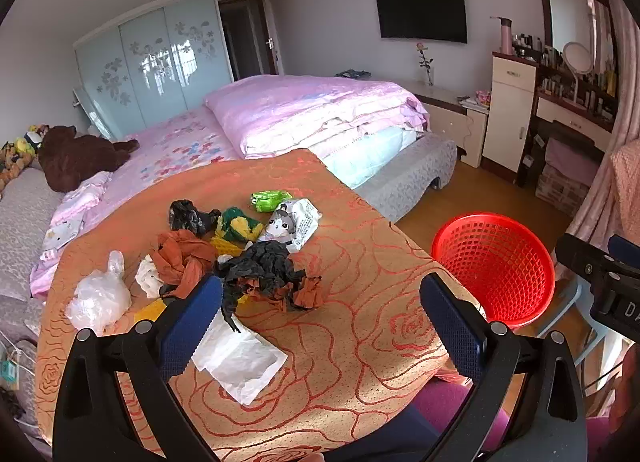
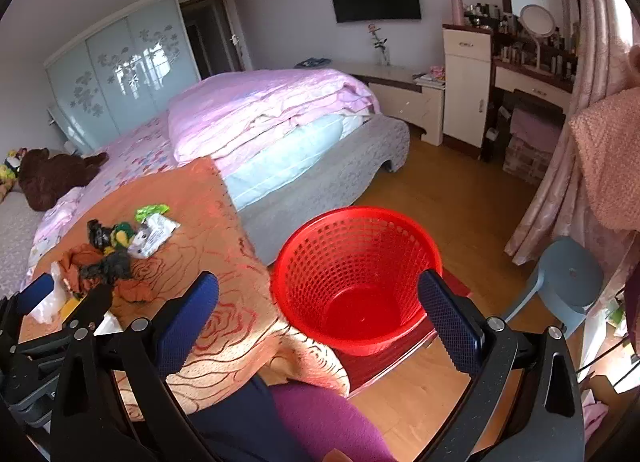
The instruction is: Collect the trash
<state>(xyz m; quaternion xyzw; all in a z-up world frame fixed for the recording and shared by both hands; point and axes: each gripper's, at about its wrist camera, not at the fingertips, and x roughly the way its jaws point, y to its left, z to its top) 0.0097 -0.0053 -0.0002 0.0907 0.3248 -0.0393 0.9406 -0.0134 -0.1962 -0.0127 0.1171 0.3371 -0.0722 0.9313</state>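
Bedroom with a pink-quilted bed (image 1: 320,114); an orange rose-patterned cloth (image 1: 360,342) carries crumpled wrappers and bags (image 1: 240,254). Beside it sits an empty red mesh plastic basket (image 2: 356,278). Left gripper (image 1: 320,326) and right gripper (image 2: 320,326) hover, jaws wide, holding nothing.

Pink quilt (image 1: 316,110) on bed, wall television (image 1: 422,11), brown plush bear (image 1: 78,156), blue stool (image 2: 568,282)
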